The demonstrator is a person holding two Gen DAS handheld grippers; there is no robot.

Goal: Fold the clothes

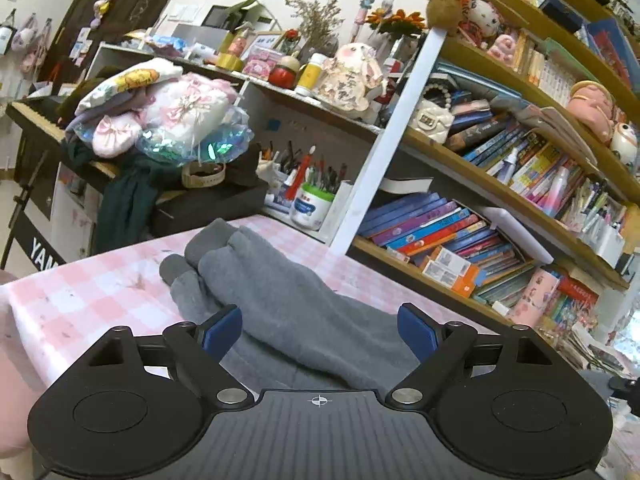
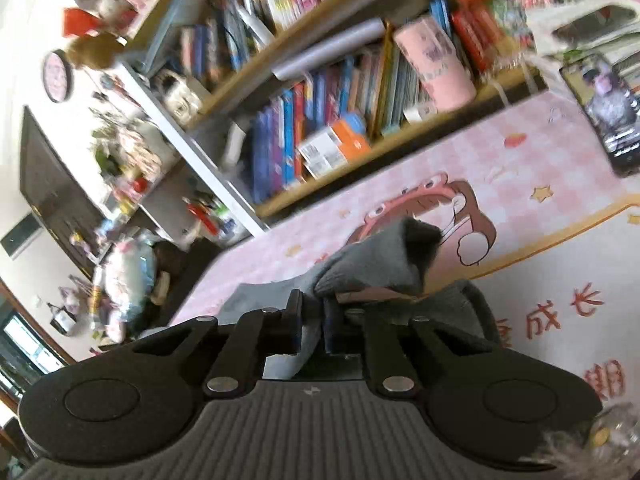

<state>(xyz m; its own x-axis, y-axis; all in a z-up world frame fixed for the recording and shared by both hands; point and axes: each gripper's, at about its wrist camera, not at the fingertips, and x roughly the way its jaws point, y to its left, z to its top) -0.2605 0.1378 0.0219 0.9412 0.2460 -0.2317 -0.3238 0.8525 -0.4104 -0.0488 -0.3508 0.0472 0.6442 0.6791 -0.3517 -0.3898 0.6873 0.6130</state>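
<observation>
Left wrist view: a pink checked table (image 1: 100, 292) fills the lower left of the frame, and grey trousers (image 1: 280, 296) lie across its middle — legs reaching toward the upper left. A crowded bookshelf (image 1: 500, 208) rises at right. The left gripper (image 1: 320, 330) sits low in the frame, jaws spread wide, nothing between the blue pads (image 1: 224, 330). In the right wrist view, the right gripper (image 2: 312, 320) is clamped on a fold of the trousers — the cloth bunches up past its tips at centre frame.
</observation>
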